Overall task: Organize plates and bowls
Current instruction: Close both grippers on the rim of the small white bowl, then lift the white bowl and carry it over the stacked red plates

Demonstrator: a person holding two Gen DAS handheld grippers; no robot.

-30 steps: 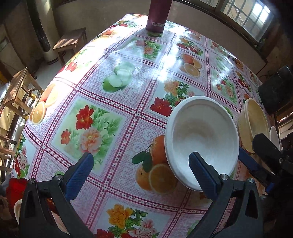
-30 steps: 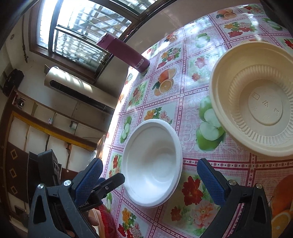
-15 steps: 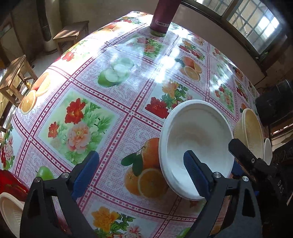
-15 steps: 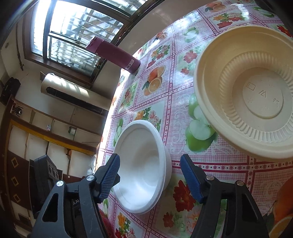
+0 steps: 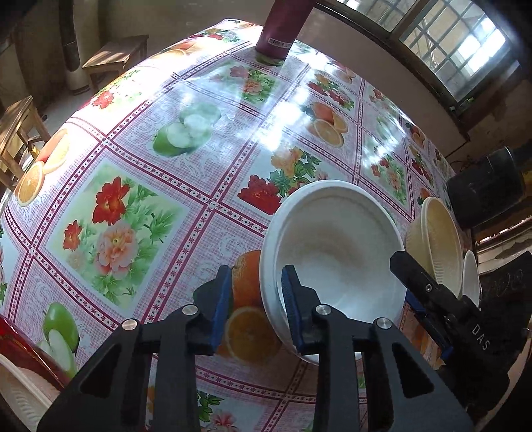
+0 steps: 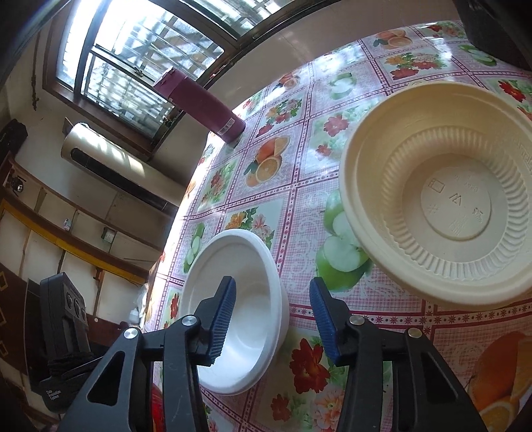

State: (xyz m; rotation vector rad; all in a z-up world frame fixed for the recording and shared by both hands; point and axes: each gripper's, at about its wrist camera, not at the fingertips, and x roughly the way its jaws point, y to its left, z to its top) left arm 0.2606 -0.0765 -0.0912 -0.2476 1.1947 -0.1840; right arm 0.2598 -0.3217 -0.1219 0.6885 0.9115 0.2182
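Observation:
A white bowl (image 5: 339,252) stands on the flowered tablecloth (image 5: 139,186). My left gripper (image 5: 256,307) straddles its near-left rim, with one blue pad inside the bowl and the other outside. Its jaws are closing, and a gap still shows at the outer pad. My right gripper (image 6: 273,315) straddles the opposite rim of the same white bowl (image 6: 246,275), one pad inside and one outside and apart from it, its jaws closing too. A larger cream ribbed bowl (image 6: 449,199) sits just right of it.
A maroon bottle (image 5: 282,30) stands at the far table edge under the window. The cream bowl (image 5: 435,239) and a small white bowl (image 5: 470,275) lie at the right edge beside a black device (image 5: 482,192). A red-and-white plate (image 5: 20,382) is at the lower left. Wooden stools (image 5: 116,56) stand beyond.
Both grippers' jaws have narrowed from wide open to straddle the white bowl's rim on opposite sides. The bowl has stayed in place.

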